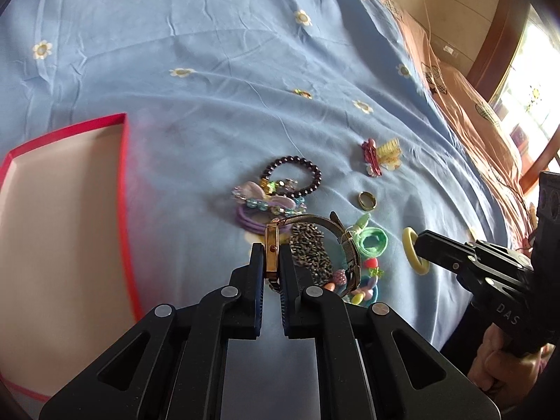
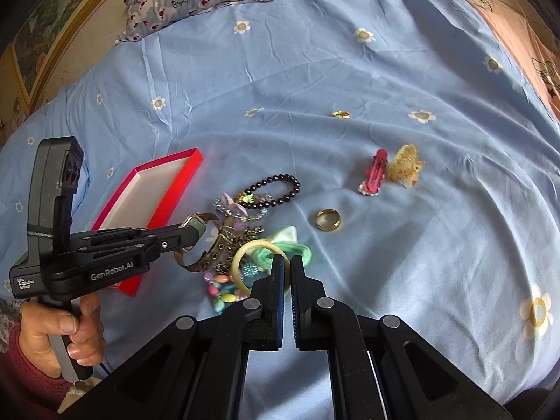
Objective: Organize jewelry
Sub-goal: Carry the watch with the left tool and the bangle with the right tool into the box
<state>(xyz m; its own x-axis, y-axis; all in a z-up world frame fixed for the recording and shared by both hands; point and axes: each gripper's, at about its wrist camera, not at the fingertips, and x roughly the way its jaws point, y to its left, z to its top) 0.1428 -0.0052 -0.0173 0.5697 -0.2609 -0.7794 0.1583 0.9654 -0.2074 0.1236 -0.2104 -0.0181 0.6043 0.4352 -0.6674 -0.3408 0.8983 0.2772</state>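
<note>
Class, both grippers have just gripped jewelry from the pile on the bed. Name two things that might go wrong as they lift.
1. The left gripper pinches only the watch case; its strap trails through the pile and may drag the chain along.
2. The right gripper holds the yellow ring by its thin rim, so it may slip out.

red box (image 1: 66, 210): cut off by my left view's edge
watch (image 1: 272, 248): strap end hidden behind my left claw (image 1: 272, 255)
small trinket (image 2: 341, 114): too small to tell
</note>
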